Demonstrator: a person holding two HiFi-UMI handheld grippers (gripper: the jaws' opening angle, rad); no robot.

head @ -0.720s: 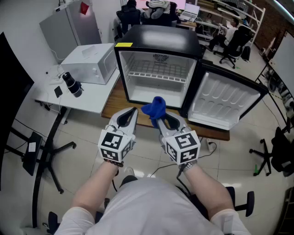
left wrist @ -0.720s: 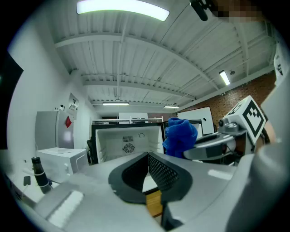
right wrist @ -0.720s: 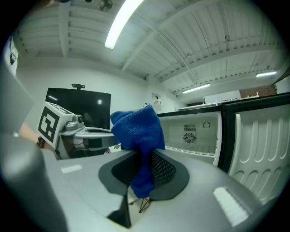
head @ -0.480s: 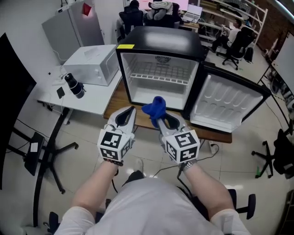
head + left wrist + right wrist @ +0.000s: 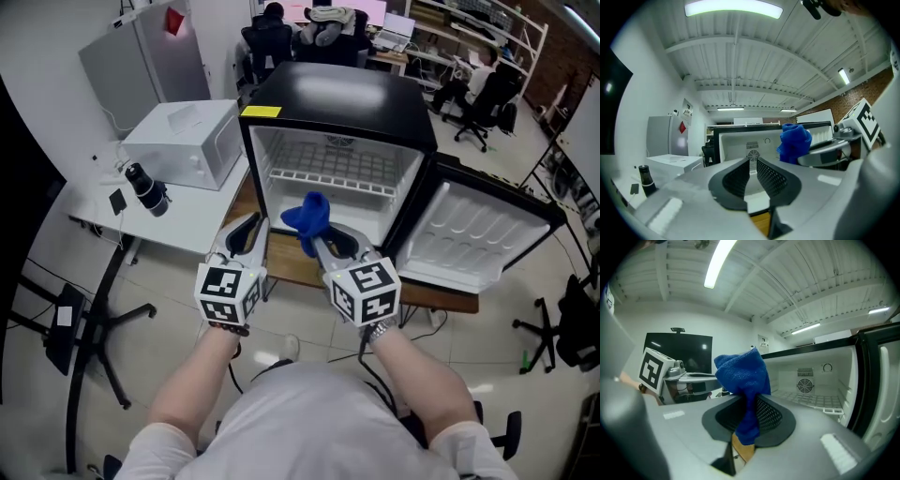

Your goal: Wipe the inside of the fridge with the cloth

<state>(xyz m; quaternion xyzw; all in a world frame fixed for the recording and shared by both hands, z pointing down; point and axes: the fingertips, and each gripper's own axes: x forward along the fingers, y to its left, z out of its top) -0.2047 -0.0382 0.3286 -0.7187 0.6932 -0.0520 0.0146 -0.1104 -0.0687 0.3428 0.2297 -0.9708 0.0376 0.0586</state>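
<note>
Cloth pinched in right hand-held gripper, left hand-held gripper pressed together — empty

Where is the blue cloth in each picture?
Head view: cloth in the middle, held by the right hand-held gripper.
Left gripper view: cloth right of centre.
Right gripper view: cloth at centre, between the jaws.
Shared landmark: the open fridge behind it.
</note>
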